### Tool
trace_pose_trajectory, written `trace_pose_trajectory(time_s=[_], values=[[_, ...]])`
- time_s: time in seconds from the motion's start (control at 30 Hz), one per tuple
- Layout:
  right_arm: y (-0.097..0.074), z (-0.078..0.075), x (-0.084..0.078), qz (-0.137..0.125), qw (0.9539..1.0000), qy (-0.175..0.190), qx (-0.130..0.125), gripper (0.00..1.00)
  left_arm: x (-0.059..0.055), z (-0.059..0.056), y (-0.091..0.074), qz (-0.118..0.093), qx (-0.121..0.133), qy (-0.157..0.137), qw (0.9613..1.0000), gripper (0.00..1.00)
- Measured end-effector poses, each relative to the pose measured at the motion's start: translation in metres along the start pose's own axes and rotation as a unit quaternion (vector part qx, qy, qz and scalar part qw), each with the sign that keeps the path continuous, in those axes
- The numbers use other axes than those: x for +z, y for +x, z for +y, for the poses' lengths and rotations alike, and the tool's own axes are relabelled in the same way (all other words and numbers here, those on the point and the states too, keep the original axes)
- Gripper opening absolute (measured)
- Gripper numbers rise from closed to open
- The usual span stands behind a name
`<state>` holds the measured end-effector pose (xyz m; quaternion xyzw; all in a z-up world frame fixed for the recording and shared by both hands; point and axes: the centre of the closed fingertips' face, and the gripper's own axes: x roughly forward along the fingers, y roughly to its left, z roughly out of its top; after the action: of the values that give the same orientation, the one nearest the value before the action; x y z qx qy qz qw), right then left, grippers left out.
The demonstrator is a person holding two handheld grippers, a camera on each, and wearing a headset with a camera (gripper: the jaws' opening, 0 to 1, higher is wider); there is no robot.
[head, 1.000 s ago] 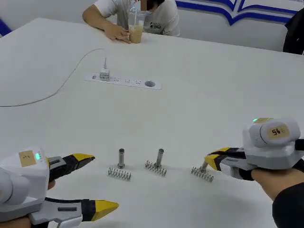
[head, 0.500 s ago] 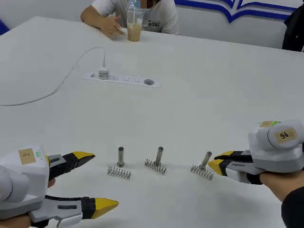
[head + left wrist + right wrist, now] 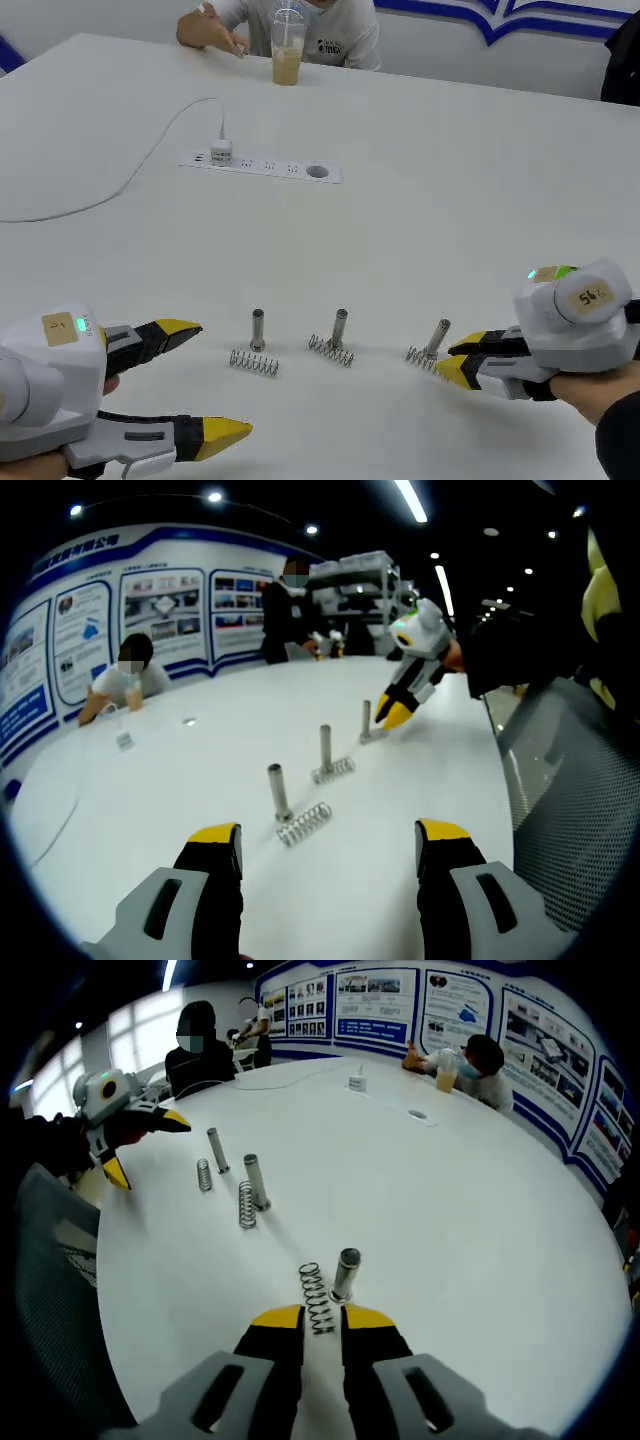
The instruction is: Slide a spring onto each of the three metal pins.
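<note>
Pins: three short upright grey metal pins point(image 3: 257, 328) point(image 3: 340, 327) point(image 3: 439, 337), standing in a row on the white table point(image 3: 400, 230).
Springs: three small steel coil springs point(image 3: 253, 362) point(image 3: 330, 350) point(image 3: 420, 357), lying flat, one at each pin's 6 o'clock.
Left gripper point(image 3: 215, 380): 8 o'clock of the row, jaws spread wide.
Right gripper point(image 3: 452, 358): 3 o'clock of the row, jaws nearly together about the third spring's end. Whether they pinch it cannot be told.

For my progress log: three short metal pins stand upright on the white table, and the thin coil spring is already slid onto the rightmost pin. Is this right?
Not quite. The thin coil spring lies on the white table beside the rightmost pin, not on it; the right gripper view shows this.
</note>
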<state>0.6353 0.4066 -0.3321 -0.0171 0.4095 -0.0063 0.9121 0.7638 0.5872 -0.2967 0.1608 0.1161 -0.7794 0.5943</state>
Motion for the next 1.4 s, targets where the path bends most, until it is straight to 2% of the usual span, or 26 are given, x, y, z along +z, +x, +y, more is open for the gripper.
trace_pose_trajectory(time_s=[0.3,0.57,1.07,1.4], values=[[0.007,0.001,-0.006,0.026,0.9991,-0.03,0.012,0.15,0.0,0.0,0.0,0.001,0.0,0.0,1.0,0.72],[0.012,0.002,-0.011,0.044,0.998,-0.041,0.02,0.15,-0.001,0.0,-0.001,0.003,0.0,-0.002,1.0,0.72],[0.013,0.004,-0.012,0.052,0.9978,-0.017,0.037,0.12,-0.003,-0.002,0.0,0.004,-0.001,-0.004,1.0,0.72],[0.01,0.008,-0.011,0.052,0.9977,-0.021,0.039,0.11,-0.004,-0.004,0.0,0.003,-0.004,-0.005,1.0,0.71]])
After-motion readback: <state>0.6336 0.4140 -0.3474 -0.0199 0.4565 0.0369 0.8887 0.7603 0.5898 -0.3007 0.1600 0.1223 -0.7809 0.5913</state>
